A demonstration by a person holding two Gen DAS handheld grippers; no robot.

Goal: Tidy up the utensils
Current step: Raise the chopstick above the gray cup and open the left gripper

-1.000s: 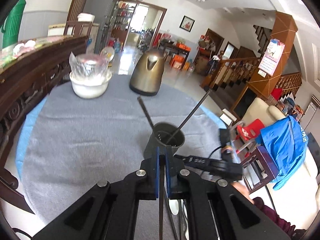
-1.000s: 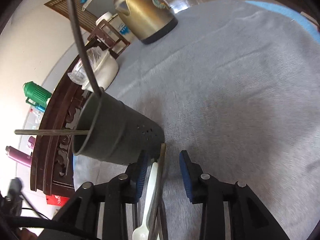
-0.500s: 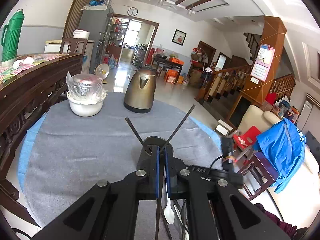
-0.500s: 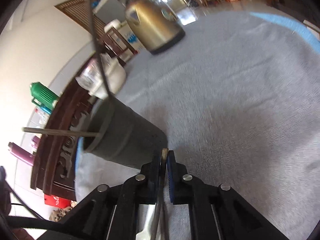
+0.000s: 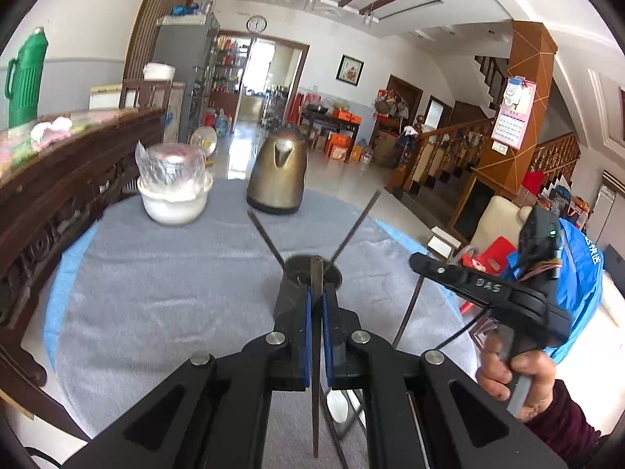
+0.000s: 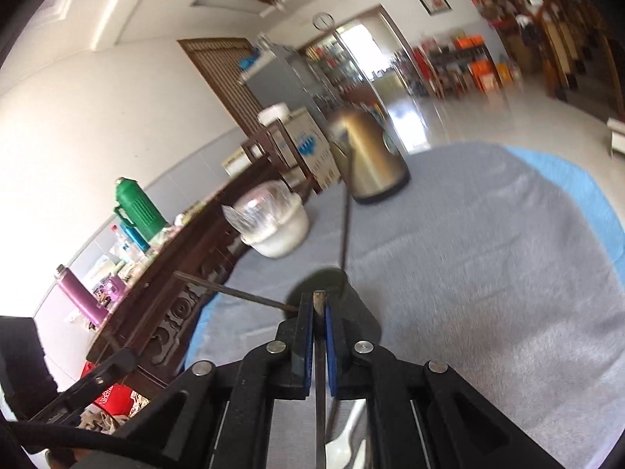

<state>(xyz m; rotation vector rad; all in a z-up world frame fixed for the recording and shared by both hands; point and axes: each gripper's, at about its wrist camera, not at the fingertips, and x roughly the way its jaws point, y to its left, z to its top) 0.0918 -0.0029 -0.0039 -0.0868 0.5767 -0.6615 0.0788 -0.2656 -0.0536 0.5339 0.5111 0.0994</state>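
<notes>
Left wrist view: the left gripper (image 5: 315, 308), fingers clenched on a chopstick (image 5: 315, 355), blocks the holder (image 5: 312, 273) at frame centre; kettle (image 5: 278, 175) and bowl (image 5: 174, 199) stand beyond on the desk (image 5: 156, 293).

Right wrist view: the right gripper (image 6: 319, 326) is pinching another chopstick (image 6: 320, 383) before the holder (image 6: 332, 293); a white spoon (image 6: 343, 445) lies below.

Hidden behind the closed fingers (image 5: 306, 326) of the left gripper (image 5: 315, 312): the lower wall of the dark cup (image 5: 312, 269) and whatever sits at its bottom, with the held chopstick (image 5: 315, 371) running out of sight below. Smeared by motion in the right wrist view: the bench (image 6: 488, 273) cloth and the golden kettle (image 6: 371, 164). Cut off at the bottom edge there: the white spoon (image 6: 343, 447); too small to read: the calendar (image 5: 509, 113).
</notes>
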